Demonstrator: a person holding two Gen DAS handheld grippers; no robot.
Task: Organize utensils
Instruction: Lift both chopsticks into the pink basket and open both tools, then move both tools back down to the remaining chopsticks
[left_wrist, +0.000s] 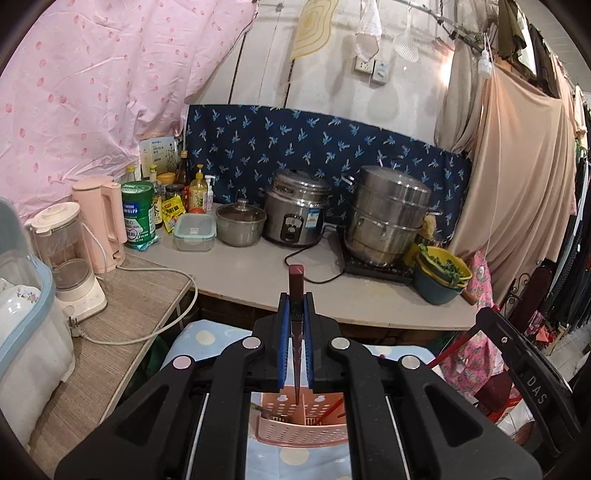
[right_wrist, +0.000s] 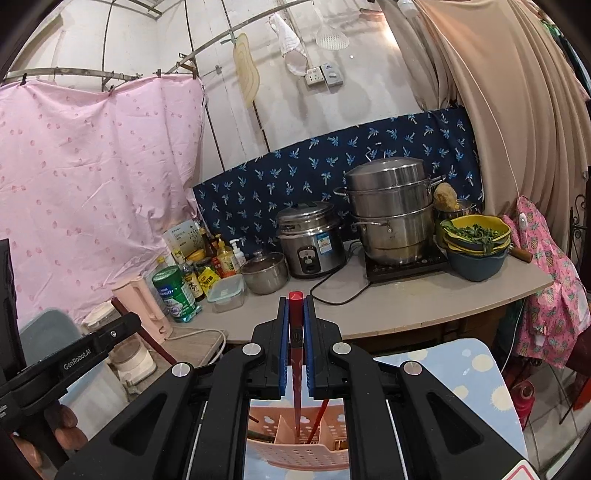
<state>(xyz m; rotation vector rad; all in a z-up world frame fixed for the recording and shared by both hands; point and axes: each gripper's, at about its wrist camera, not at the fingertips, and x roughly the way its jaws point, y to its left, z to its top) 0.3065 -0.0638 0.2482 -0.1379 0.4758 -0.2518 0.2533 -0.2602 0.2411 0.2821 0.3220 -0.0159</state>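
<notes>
My left gripper is shut on a dark maroon chopstick, held upright with its tip over the pink perforated utensil basket. My right gripper is shut on a red chopstick, its tip inside the same pink basket. Red chopsticks stand leaning in the basket. The basket sits on a blue cloth with pale dots. The right gripper's body shows in the left wrist view, the left gripper's body in the right wrist view.
A counter behind holds a rice cooker, a steamer pot, a small lidded pot, bottles, a pink kettle and a blender. Bowls with greens sit at its right end.
</notes>
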